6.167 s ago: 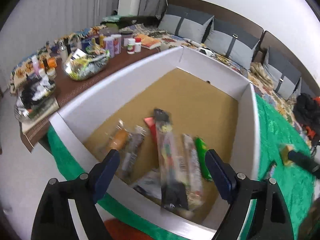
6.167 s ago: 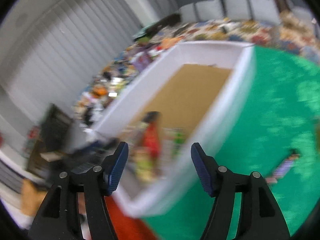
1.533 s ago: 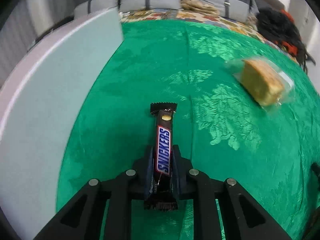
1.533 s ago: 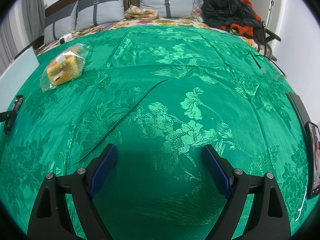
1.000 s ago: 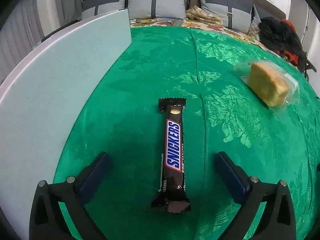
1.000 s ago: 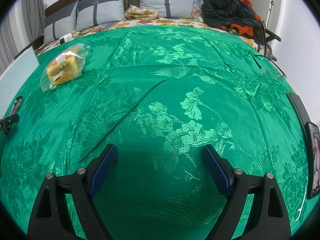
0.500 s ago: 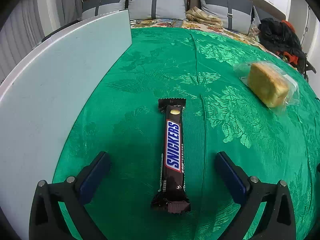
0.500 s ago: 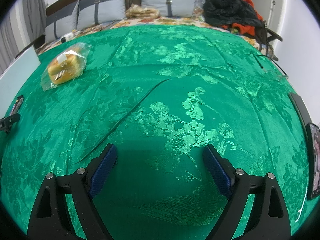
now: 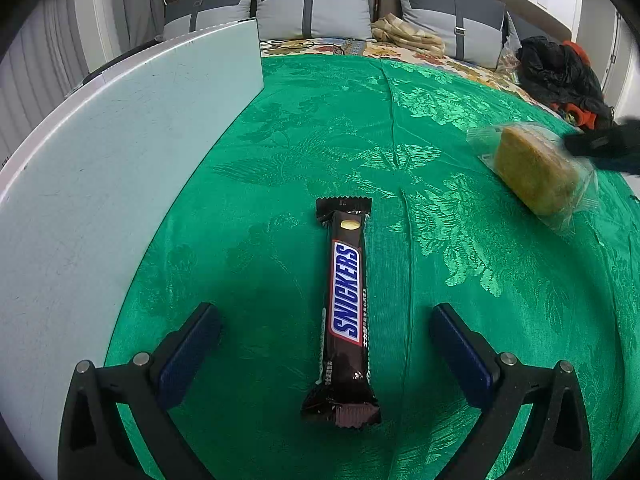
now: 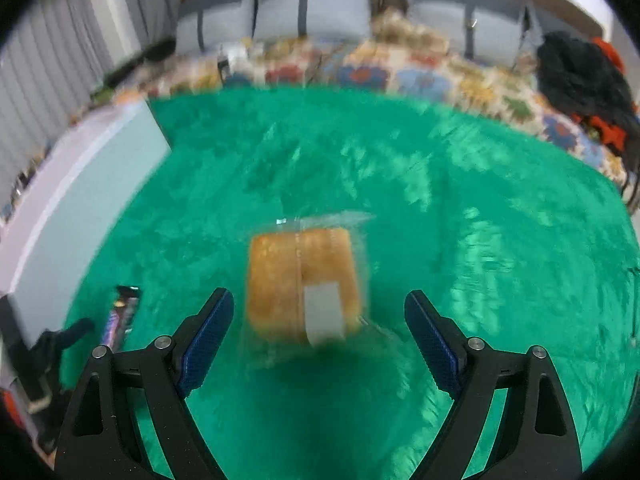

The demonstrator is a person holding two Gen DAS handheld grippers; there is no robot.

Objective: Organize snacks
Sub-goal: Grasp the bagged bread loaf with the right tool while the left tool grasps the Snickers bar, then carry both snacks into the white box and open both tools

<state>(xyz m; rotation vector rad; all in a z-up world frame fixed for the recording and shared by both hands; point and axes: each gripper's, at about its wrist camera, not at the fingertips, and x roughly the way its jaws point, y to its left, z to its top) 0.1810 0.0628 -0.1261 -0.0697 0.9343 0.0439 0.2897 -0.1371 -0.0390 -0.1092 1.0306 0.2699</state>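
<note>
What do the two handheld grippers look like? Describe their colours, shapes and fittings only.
The left gripper and the right gripper match: each has a black angular frame that forks into two fingers, with triangular cut-outs, round silver bolts at the joints, and flat blue pads on the inner faces. No cables or markings show.

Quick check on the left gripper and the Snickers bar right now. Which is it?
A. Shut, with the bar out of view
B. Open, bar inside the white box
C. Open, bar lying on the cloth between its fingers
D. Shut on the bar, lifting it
C: the left gripper has its jaws spread wide, and the Snickers bar lies flat on the green cloth between them, touching neither finger, beside the white box.
</note>
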